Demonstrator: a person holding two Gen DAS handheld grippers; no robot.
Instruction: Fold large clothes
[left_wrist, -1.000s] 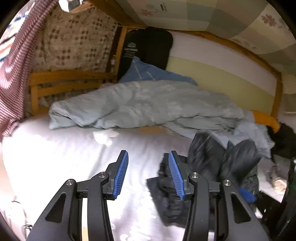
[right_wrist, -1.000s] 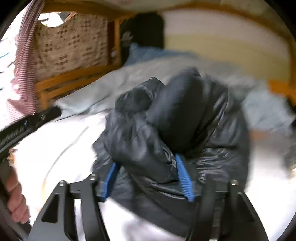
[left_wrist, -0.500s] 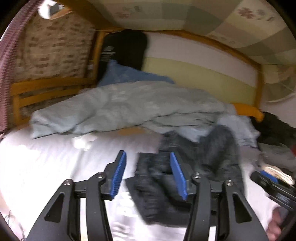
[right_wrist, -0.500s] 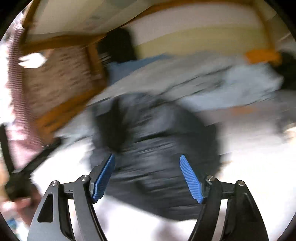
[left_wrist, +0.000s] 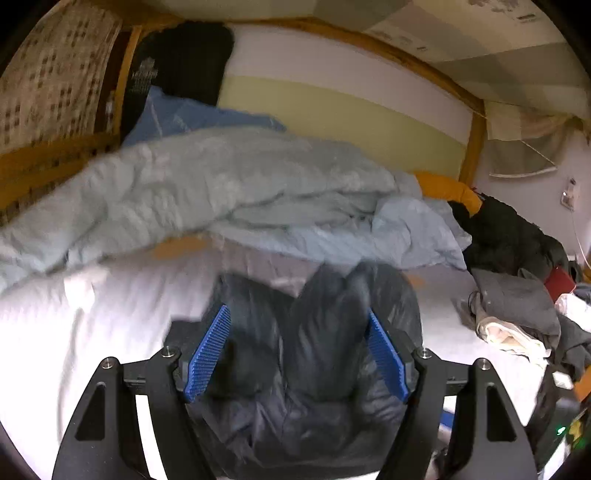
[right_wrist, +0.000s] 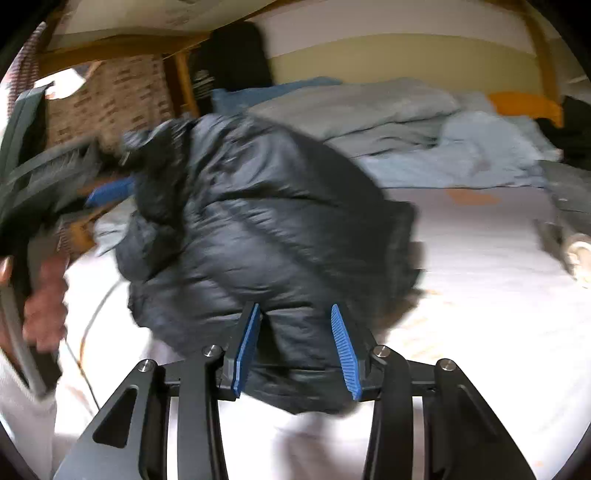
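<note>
A black puffer jacket (right_wrist: 266, 229) lies bunched on the white bed (right_wrist: 480, 295), a fold of it between the closing right gripper (right_wrist: 295, 350), while only the left wrist view shows the opening left gripper (left_wrist: 299, 358) straddling it untouching, rumpled grey duvet (left_wrist: 221, 192) behind.

Black quilted puffer jacket (right_wrist: 266, 236) (glossy, bunched in a heap) on the white bed sheet (right_wrist: 498, 314)
</note>
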